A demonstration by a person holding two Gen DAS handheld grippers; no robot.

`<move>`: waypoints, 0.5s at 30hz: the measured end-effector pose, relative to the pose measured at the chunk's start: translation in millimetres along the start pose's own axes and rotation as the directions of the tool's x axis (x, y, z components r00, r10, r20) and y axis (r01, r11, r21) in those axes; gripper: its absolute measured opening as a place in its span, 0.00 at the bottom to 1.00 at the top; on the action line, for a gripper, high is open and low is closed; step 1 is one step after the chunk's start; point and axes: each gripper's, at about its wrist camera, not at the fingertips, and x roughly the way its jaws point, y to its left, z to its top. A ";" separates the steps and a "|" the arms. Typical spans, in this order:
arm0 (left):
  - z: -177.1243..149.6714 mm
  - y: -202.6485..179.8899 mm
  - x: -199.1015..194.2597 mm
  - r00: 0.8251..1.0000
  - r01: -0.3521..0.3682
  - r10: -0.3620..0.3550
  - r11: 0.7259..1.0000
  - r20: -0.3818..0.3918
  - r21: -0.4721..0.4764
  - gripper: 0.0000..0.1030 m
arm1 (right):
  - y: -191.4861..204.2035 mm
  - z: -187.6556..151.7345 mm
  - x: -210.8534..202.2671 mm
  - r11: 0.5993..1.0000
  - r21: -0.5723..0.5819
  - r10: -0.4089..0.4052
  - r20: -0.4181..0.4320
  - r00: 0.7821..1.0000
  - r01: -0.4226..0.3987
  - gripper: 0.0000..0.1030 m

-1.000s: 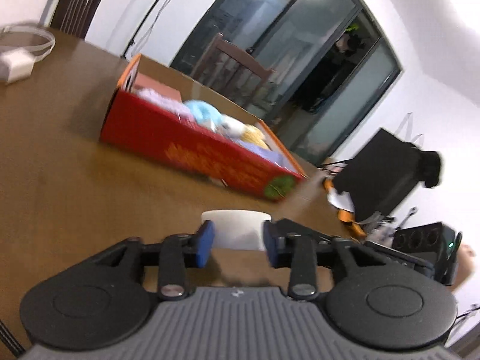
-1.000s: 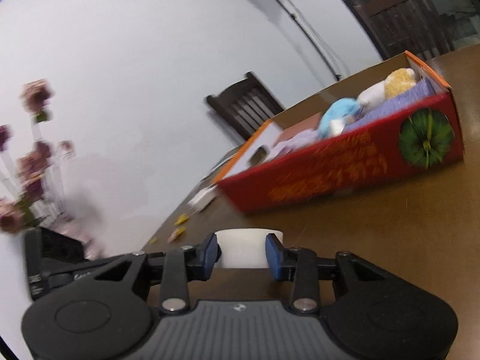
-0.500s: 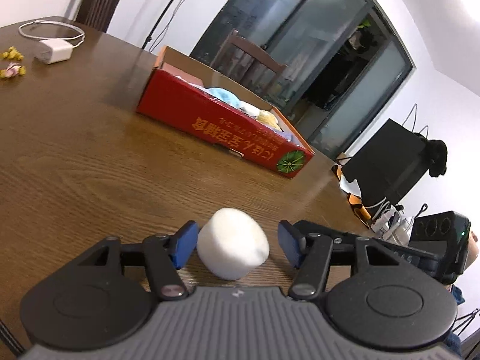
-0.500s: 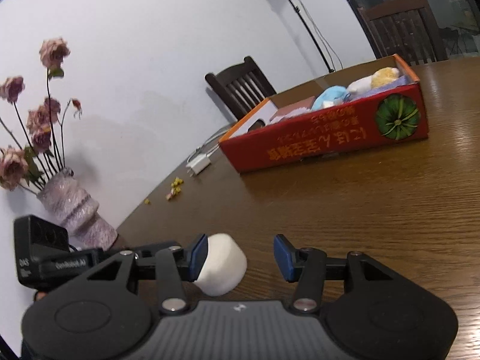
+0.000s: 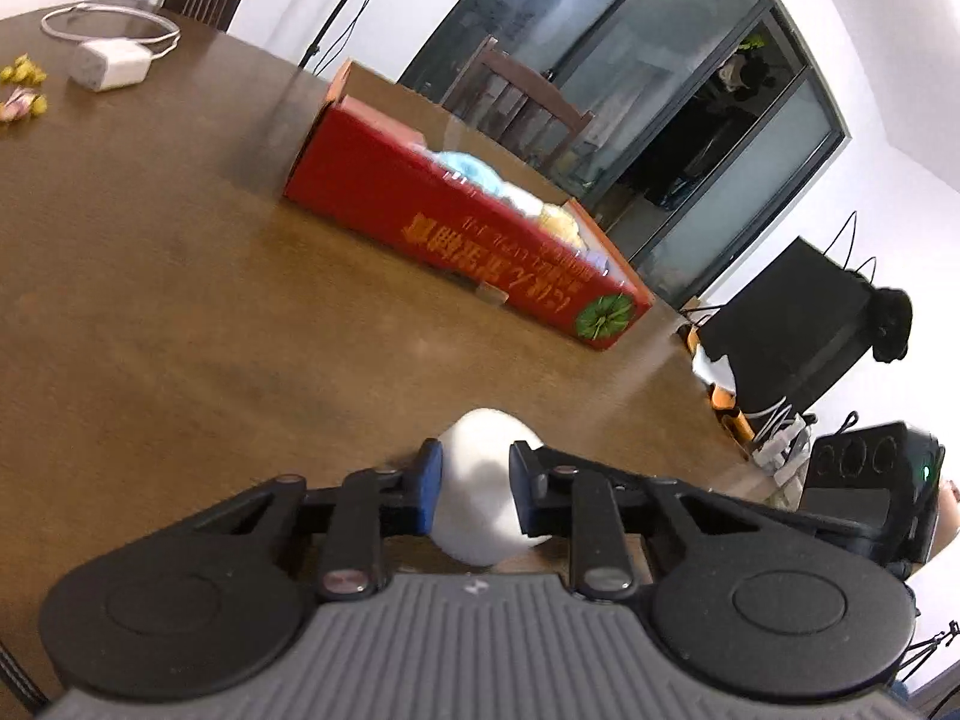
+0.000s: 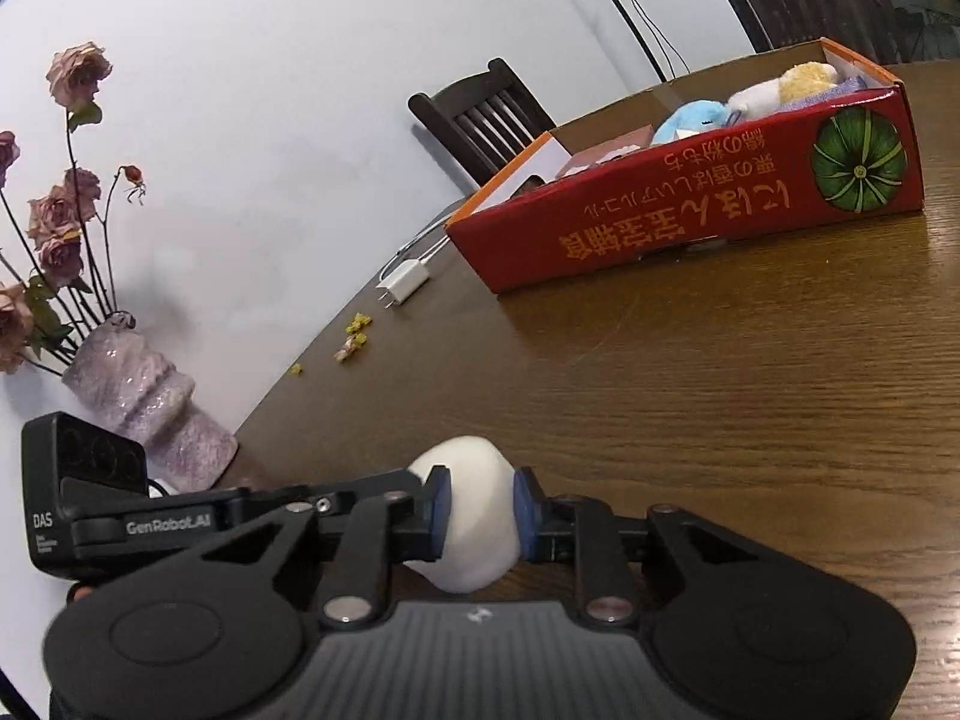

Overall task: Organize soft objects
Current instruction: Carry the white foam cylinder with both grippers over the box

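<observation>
A soft white ball (image 5: 480, 492) sits squeezed between my left gripper's (image 5: 474, 489) blue pads, low over the brown table (image 5: 180, 312). In the right wrist view the same white ball (image 6: 474, 516) is pinched between my right gripper's (image 6: 477, 510) blue pads, and the left gripper's body (image 6: 150, 519) reaches in from the left. Both grippers are shut on the ball. A red cardboard box (image 5: 456, 228) holding plush toys stands farther off; it also shows in the right wrist view (image 6: 690, 222), with a blue plush (image 6: 690, 120) and a yellow-white one (image 6: 780, 87) inside.
A white charger with cable (image 5: 108, 63) and small yellow bits (image 5: 21, 87) lie at the far left of the table. A vase of dried roses (image 6: 138, 402) stands by the table's edge. Dark chairs (image 6: 480, 114) stand behind the table. Black equipment (image 5: 792, 324) stands beyond the right edge.
Both grippers were open around the white ball half a second ago; now both have closed and squeeze it. The box appears closer in the right wrist view.
</observation>
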 end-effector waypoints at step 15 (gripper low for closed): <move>182.6 -65.3 183.8 0.996 0.092 -0.090 0.993 -0.025 0.071 0.22 | -76.6 200.3 7.3 0.966 -0.101 -0.225 0.140 0.964 0.240 0.20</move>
